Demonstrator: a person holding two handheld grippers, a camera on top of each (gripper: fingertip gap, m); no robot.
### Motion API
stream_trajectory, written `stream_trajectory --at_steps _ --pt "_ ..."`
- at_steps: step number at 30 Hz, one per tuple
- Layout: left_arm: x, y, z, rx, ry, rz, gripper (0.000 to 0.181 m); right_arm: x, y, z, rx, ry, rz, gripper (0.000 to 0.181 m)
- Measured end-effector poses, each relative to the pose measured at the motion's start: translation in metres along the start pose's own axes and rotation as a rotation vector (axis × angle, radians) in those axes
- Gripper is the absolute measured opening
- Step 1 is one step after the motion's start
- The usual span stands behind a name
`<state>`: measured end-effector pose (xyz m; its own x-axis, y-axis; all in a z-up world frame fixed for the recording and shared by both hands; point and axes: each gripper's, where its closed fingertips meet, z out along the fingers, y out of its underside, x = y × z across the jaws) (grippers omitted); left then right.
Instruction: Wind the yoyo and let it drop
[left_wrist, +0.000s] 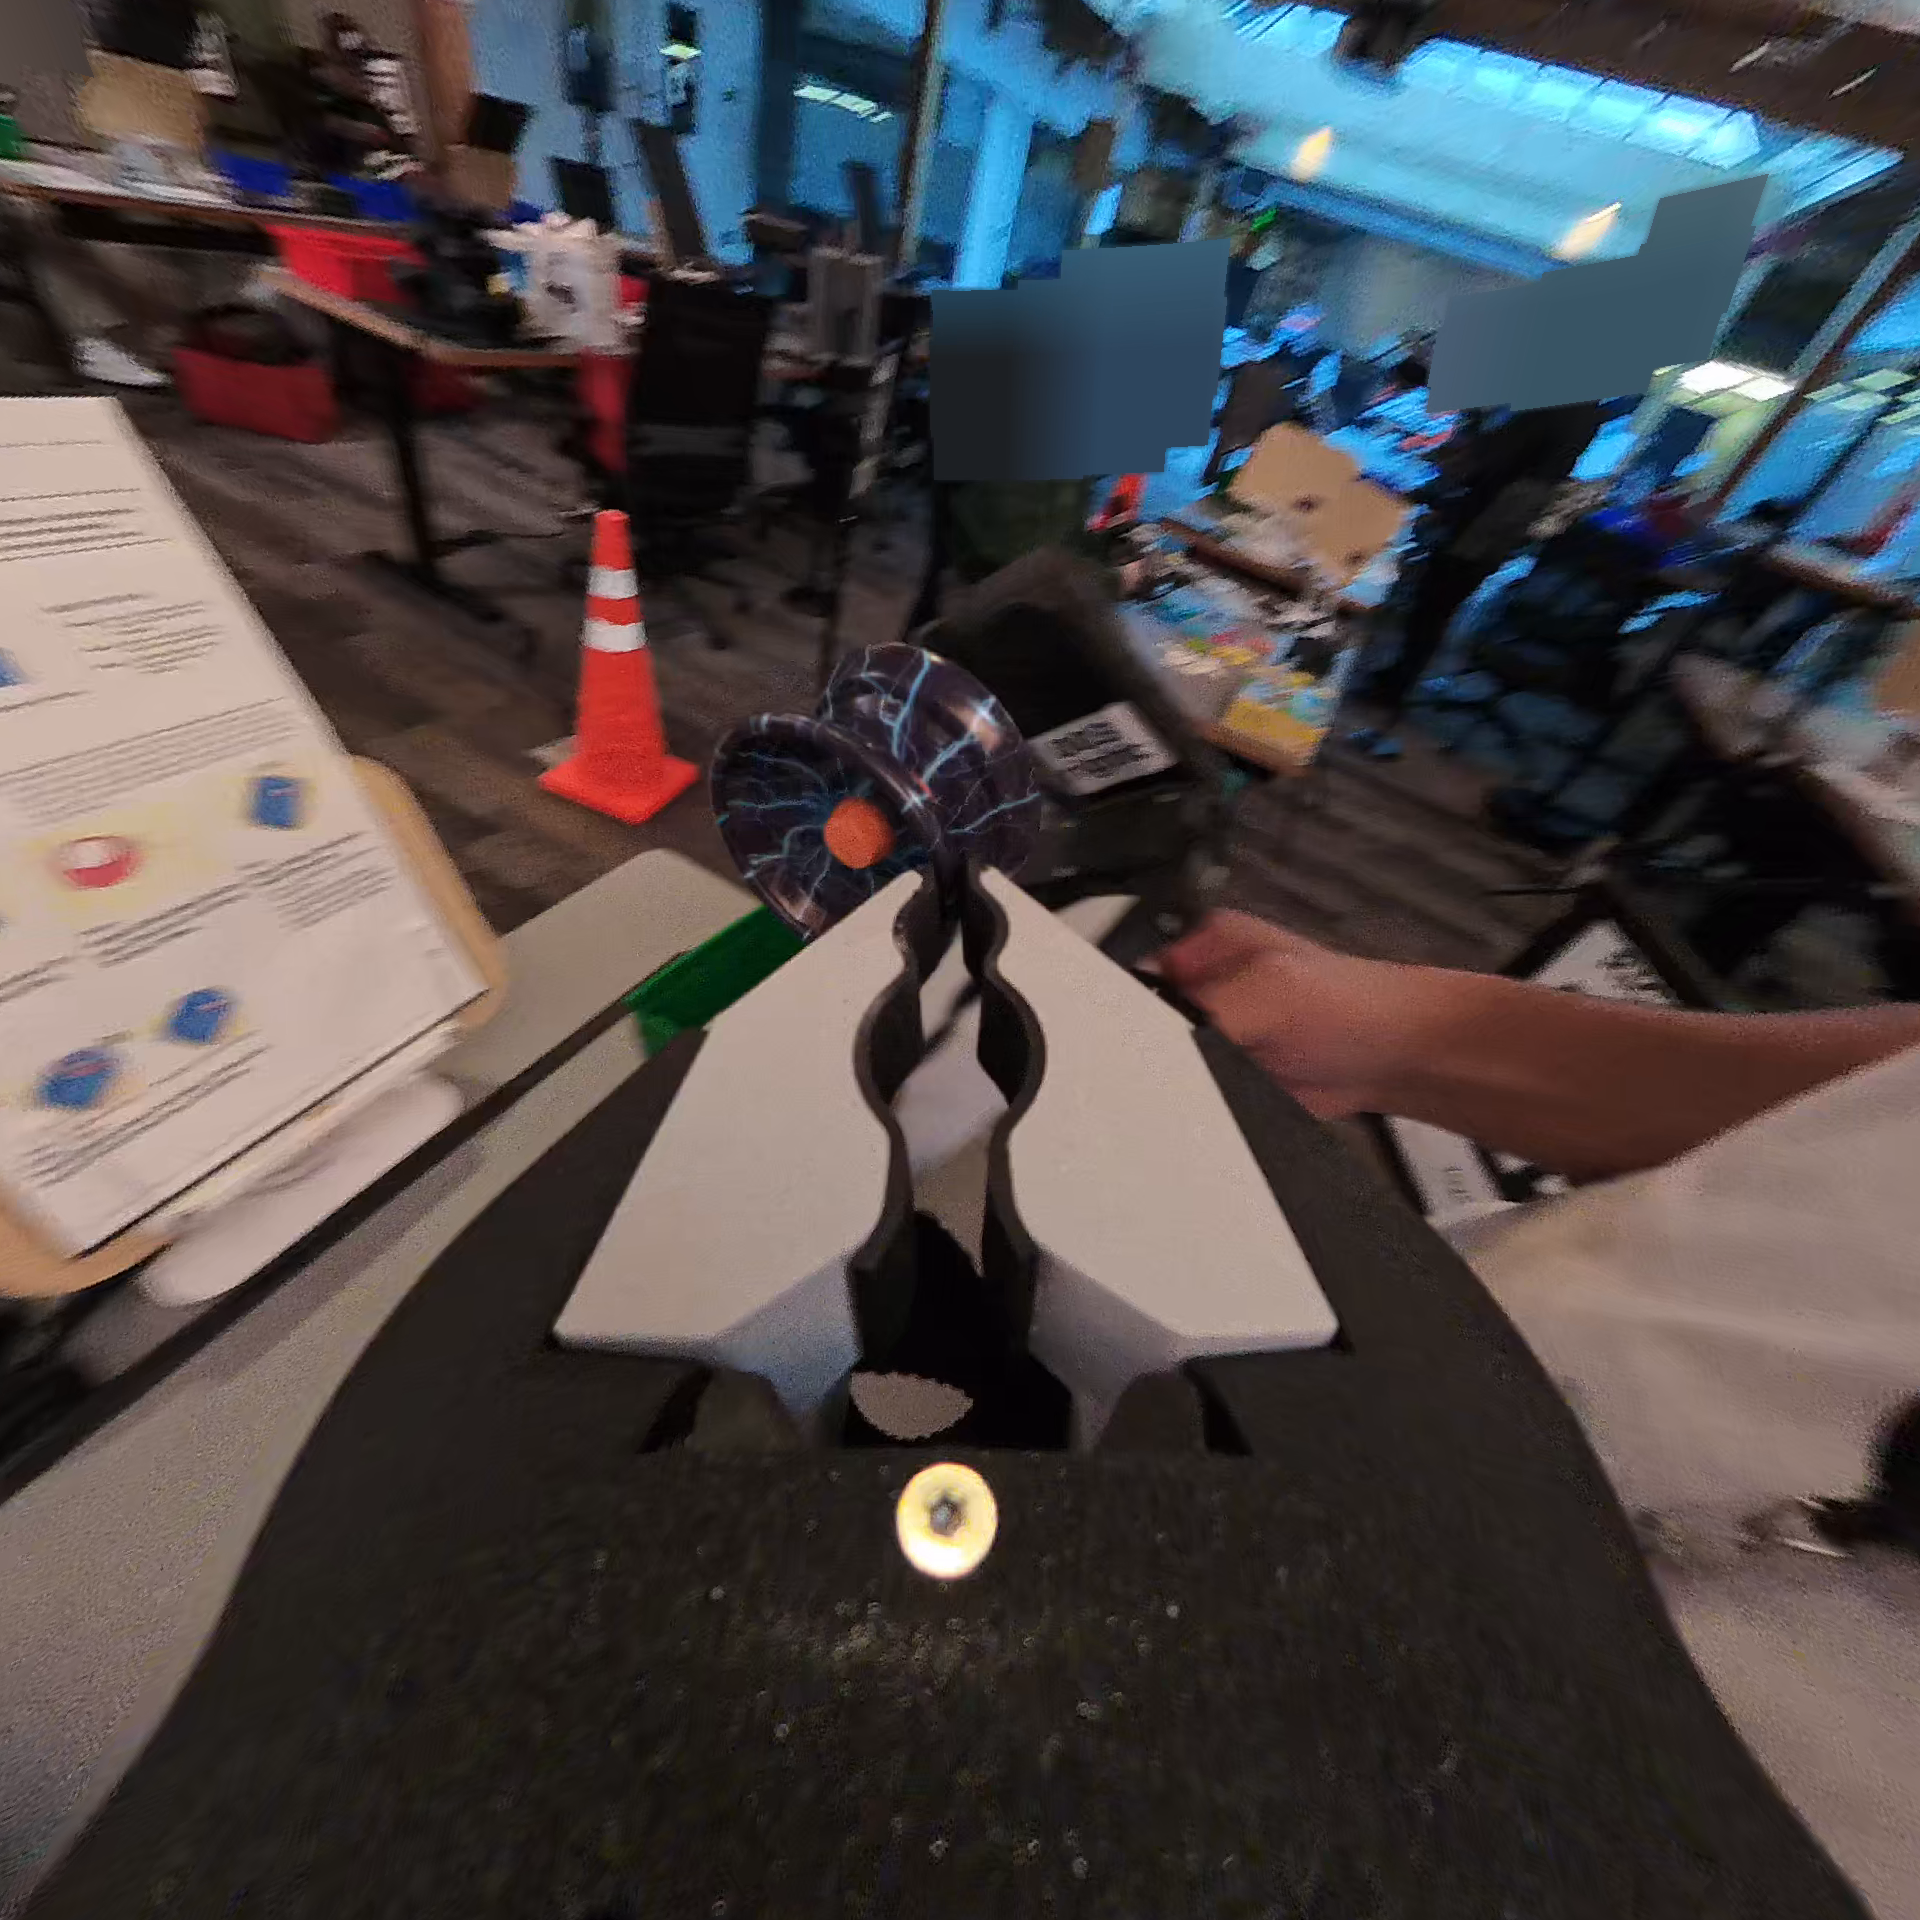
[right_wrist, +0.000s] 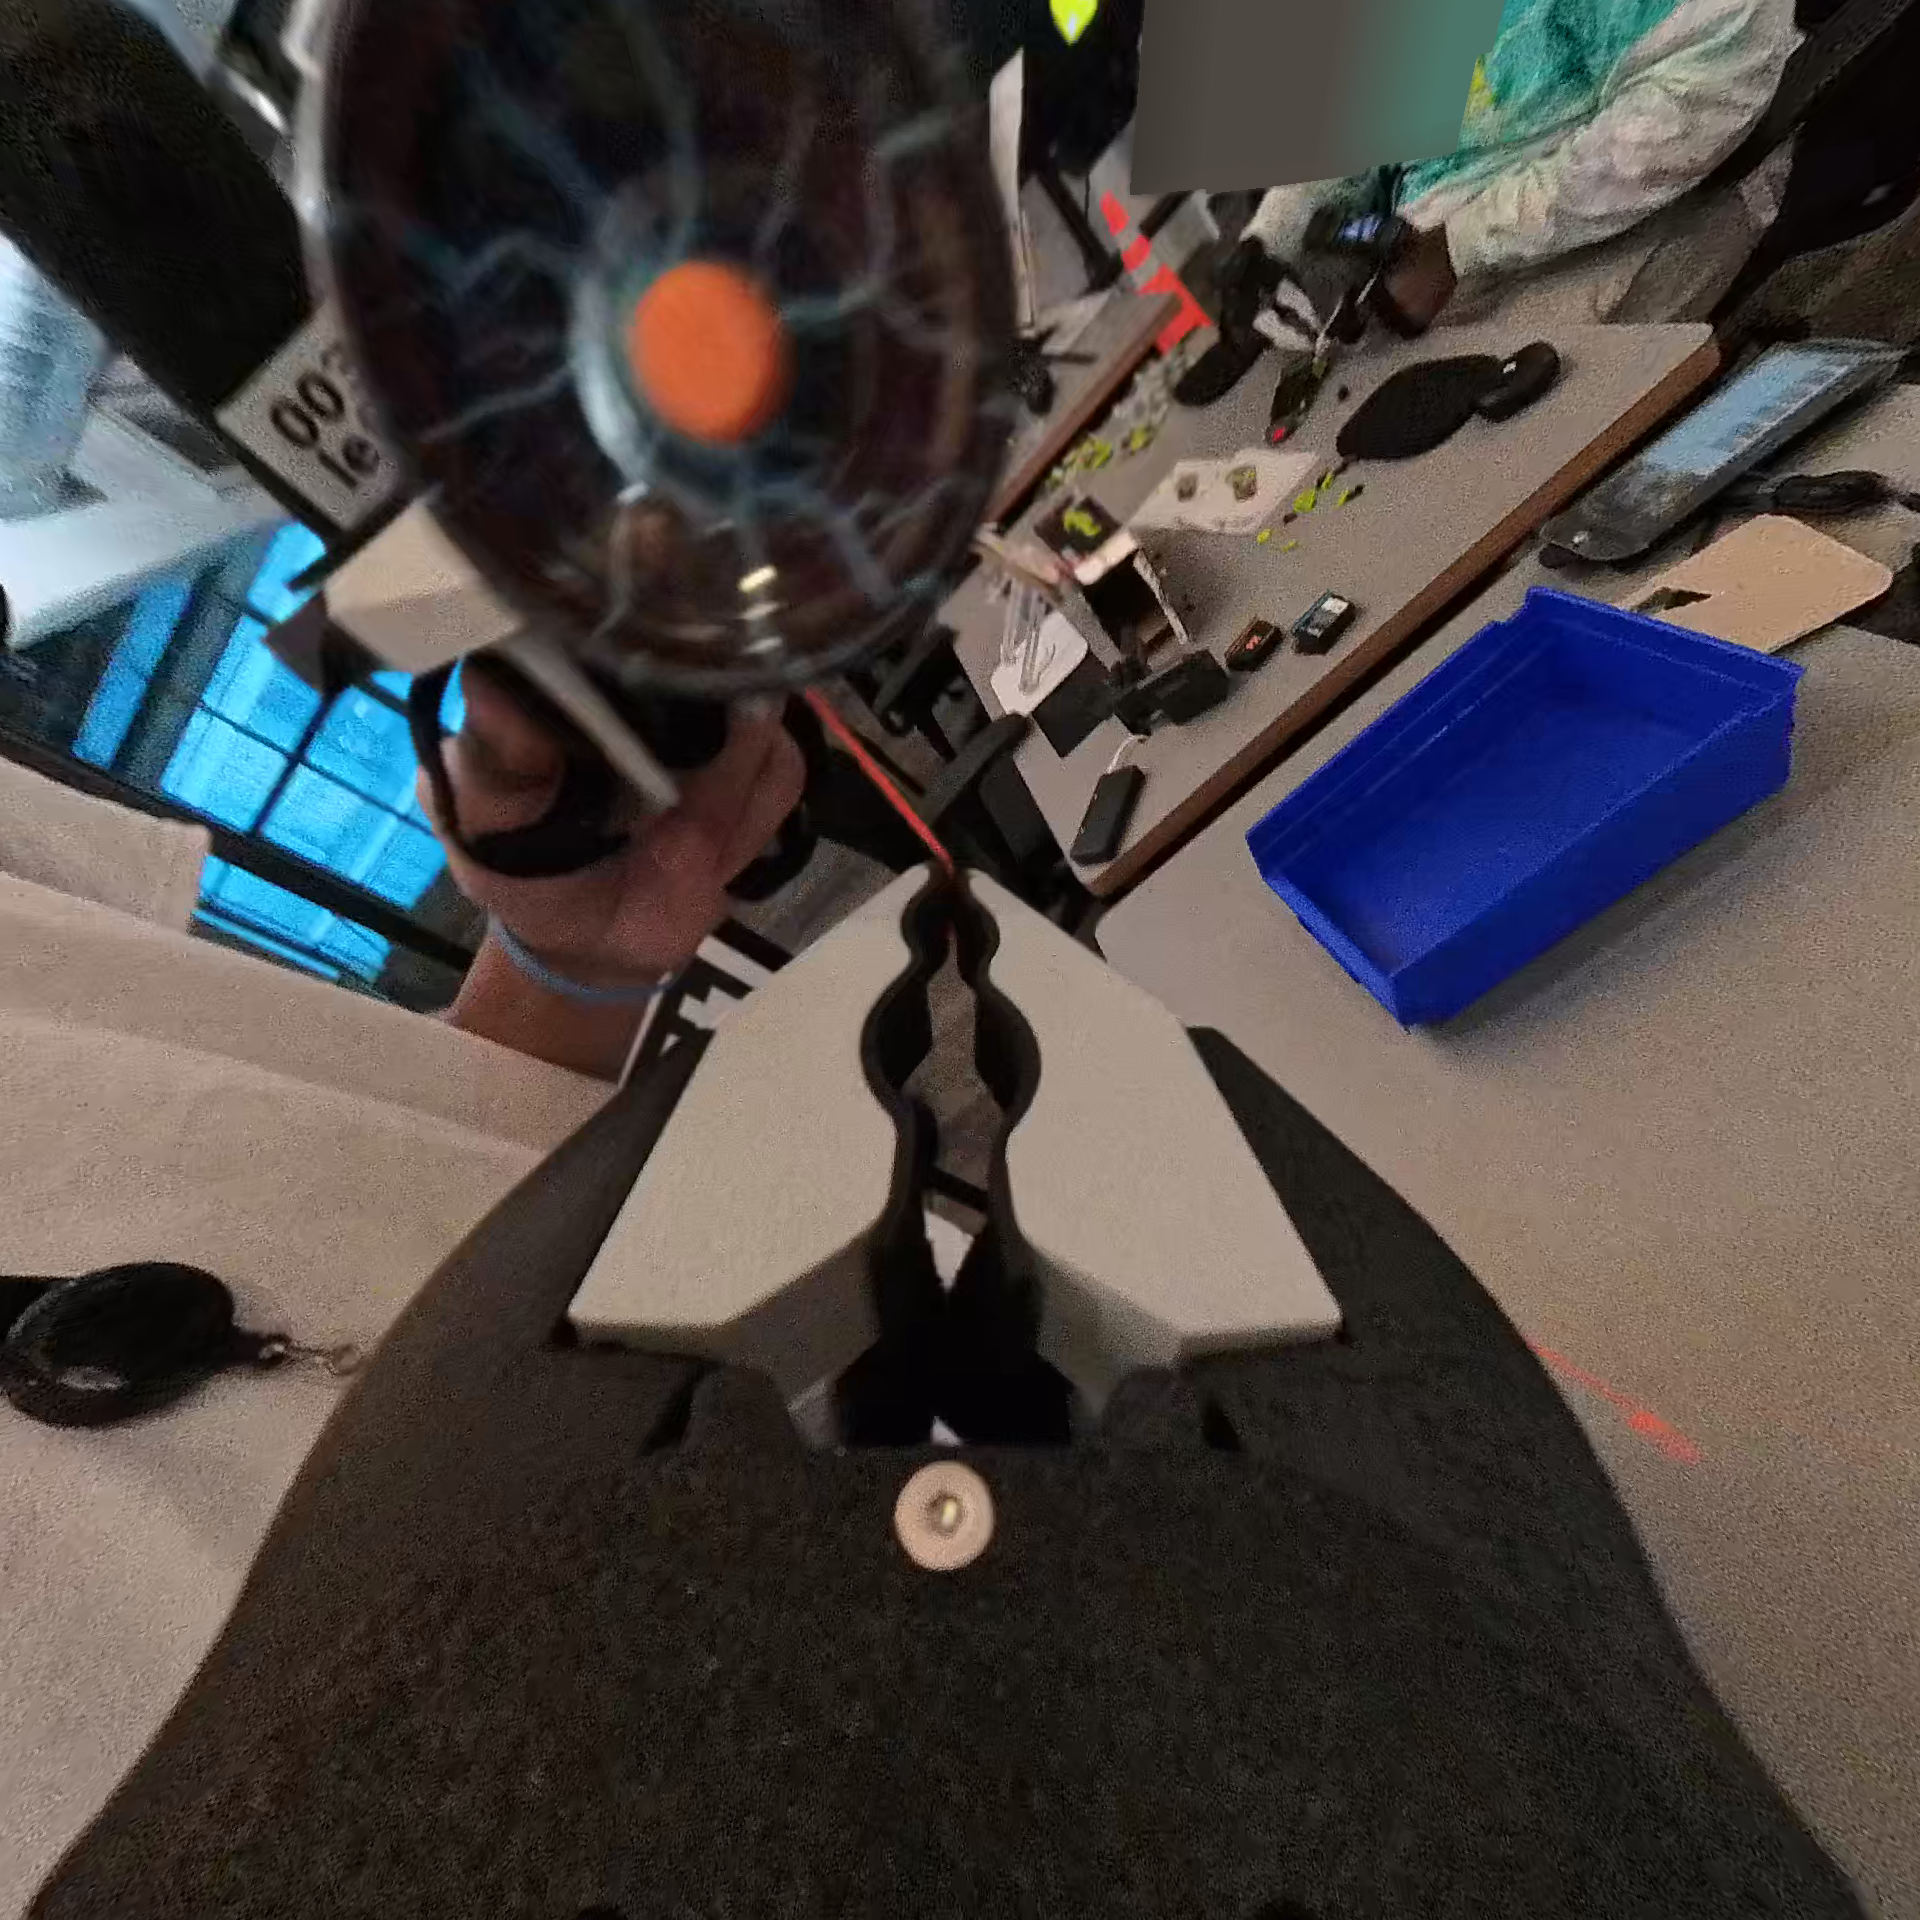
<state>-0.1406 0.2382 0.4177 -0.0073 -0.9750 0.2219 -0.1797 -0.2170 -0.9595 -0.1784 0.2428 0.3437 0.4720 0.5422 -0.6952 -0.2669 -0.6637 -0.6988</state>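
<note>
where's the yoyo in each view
Left wrist view: the yoyo sits just above centre, pinched at the left gripper fingertips.
Right wrist view: upper left, large and blurred.
Shared landmark: its orange hub cap.

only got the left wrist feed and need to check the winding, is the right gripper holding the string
Observer: Yes. The right gripper is shut on a red string at its fingertips.
Operator: where does the string go from there
Observer: Up and left toward the yoyo, which hangs close in front of the right camera, its orange hub facing it.
Operator: anything on the table on that side
Observer: An empty blue bin sits on the table to the right of the gripper.
</note>
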Motion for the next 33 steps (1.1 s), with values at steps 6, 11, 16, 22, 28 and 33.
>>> stream_trajectory --at_steps 6,11,16,22,28,33 --pt "0.029 0.025 -0.004 -0.091 0.118 0.030 0.000 0.015 -0.046 -0.045 0.116 0.008 -0.001 0.000" --pt "0.021 0.054 -0.001 -0.284 0.019 0.286 0.000 -0.004 -0.049 -0.059 -0.079 0.112 -0.160 0.000" --pt "0.000 0.070 0.007 -0.464 -0.134 0.528 0.000 -0.016 -0.026 -0.050 -0.235 0.172 -0.129 0.000" --pt "-0.022 0.051 0.011 -0.347 -0.250 0.373 0.000 -0.026 0.012 -0.027 -0.251 0.061 -0.020 0.000" --pt "-0.005 0.014 0.003 -0.072 -0.050 -0.001 0.000 -0.006 0.018 -0.028 -0.056 -0.016 0.073 0.000" --pt "0.042 0.010 -0.002 -0.018 0.249 -0.111 0.000 0.040 0.053 -0.028 -0.215 0.109 -0.002 0.000"
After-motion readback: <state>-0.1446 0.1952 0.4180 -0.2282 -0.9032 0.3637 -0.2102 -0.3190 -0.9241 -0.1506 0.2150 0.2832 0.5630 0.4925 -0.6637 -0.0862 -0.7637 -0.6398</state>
